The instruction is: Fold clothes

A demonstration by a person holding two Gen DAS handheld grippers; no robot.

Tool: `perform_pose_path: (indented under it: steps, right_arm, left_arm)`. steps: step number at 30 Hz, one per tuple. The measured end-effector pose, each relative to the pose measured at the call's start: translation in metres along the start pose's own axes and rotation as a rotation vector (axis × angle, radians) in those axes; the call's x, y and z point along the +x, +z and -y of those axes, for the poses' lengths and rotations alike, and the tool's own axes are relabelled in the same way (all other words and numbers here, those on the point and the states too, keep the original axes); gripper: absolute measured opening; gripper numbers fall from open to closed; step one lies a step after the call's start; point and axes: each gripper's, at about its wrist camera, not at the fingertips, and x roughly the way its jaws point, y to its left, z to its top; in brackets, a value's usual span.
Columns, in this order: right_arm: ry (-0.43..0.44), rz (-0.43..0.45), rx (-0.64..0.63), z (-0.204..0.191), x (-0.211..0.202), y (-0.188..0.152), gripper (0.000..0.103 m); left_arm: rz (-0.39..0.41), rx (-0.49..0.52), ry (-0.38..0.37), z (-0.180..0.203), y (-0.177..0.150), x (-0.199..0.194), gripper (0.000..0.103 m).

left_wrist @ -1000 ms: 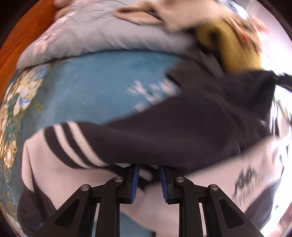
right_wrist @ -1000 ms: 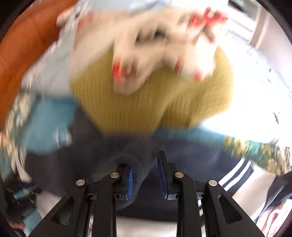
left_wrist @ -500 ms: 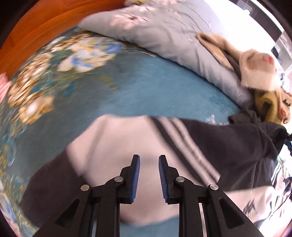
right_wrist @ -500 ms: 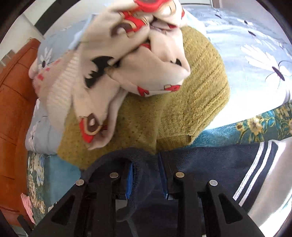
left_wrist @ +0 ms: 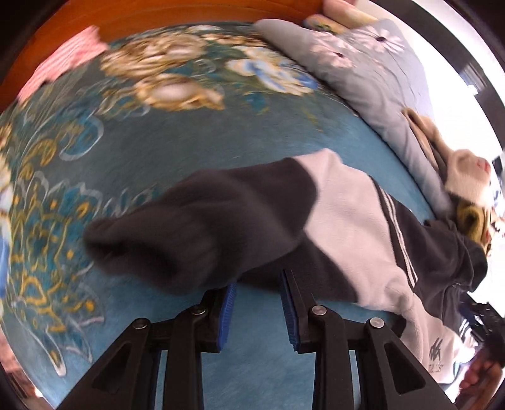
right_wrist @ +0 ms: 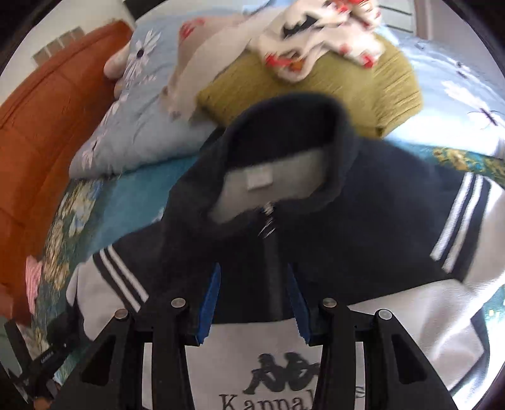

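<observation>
Left wrist view. Far left, a pink striped cloth (left_wrist: 64, 64) lies at the edge of the blue floral bedspread (left_wrist: 132, 148), against the orange-brown headboard (left_wrist: 189, 12). The jacket (left_wrist: 347, 220), dark with white panels and thin white stripes, lies spread on the bedspread. Its dark sleeve (left_wrist: 195, 227) stretches out to the left, just ahead of the left gripper (left_wrist: 257, 310). The jaws stand narrowly apart and are opening; the gap between the blue pads (left_wrist: 228, 312) shows bare bedspread, and the sleeve's lower edge crosses right at the fingertips (contact cannot be told through the blur). To the right, a grey-blue pillow (left_wrist: 378, 82) borders the jacket, with a heap of other clothes (left_wrist: 467, 186) beyond.

Right wrist view. The headboard and pillow stand at left. The jacket lies chest-up at centre, its collar (right_wrist: 296, 126) standing open, the zip pull (right_wrist: 268, 220) below it. The right gripper (right_wrist: 254, 304) is over the zip line; its jaws stand moderately apart and are opening, with the dark chest fabric lying in the gap but not pinched. Below the fingers sits the white panel with a printed logo (right_wrist: 277, 378). Behind the collar lie an olive knit sweater (right_wrist: 347, 85) and a white printed garment (right_wrist: 315, 31).
</observation>
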Motion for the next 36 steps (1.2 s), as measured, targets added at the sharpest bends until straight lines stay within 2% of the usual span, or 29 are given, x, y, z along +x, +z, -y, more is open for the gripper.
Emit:
perform_pose_path:
  steps: [4,9,12,16,19,22,25,27,28,29,32,36]
  right_arm:
    - [0.004,-0.014,-0.052,-0.018,0.025,0.018,0.044]
    - [-0.05,0.054,-0.105,-0.033,0.023,0.047,0.044]
    - [0.037,0.062,-0.108,-0.036,0.001,0.051,0.044]
    - [0.09,0.116,-0.151,-0.034,-0.017,0.063,0.044]
    - [0.103,0.007,-0.058,-0.015,0.015,0.08,0.044]
    - [0.106,-0.05,0.111,0.009,0.043,0.092,0.044]
    - [0.172,-0.085,0.21,0.017,0.057,0.095,0.044]
    - [0.209,-0.125,0.179,0.003,0.058,0.098,0.026]
    - [0.222,-0.144,0.153,-0.005,0.058,0.103,0.012]
    - [0.213,-0.149,0.128,-0.013,0.058,0.108,0.008]
    - [0.183,-0.113,0.123,-0.021,0.052,0.125,0.007]
    - [0.172,-0.098,0.306,0.0,0.057,0.14,0.007]
  left_arm:
    - [0.008,-0.065,-0.001,-0.023,-0.003,-0.006,0.031]
    - [0.044,-0.084,-0.012,-0.03,0.001,-0.014,0.031]
    - [0.054,-0.088,0.002,-0.036,0.005,-0.013,0.031]
    - [0.069,-0.159,0.008,-0.055,0.004,-0.015,0.032]
    - [0.066,-0.204,-0.002,-0.067,-0.001,-0.018,0.033]
    - [0.069,-0.192,0.01,-0.073,-0.005,-0.021,0.036]
    - [0.075,-0.192,0.02,-0.081,-0.009,-0.024,0.036]
    - [0.077,-0.215,0.008,-0.087,-0.01,-0.023,0.036]
    - [0.077,-0.225,0.003,-0.09,-0.011,-0.022,0.036]
    - [0.078,-0.228,0.001,-0.091,-0.011,-0.022,0.036]
    - [0.083,-0.224,-0.008,-0.093,-0.009,-0.023,0.036]
    - [0.079,-0.225,-0.021,-0.098,-0.003,-0.023,0.037]
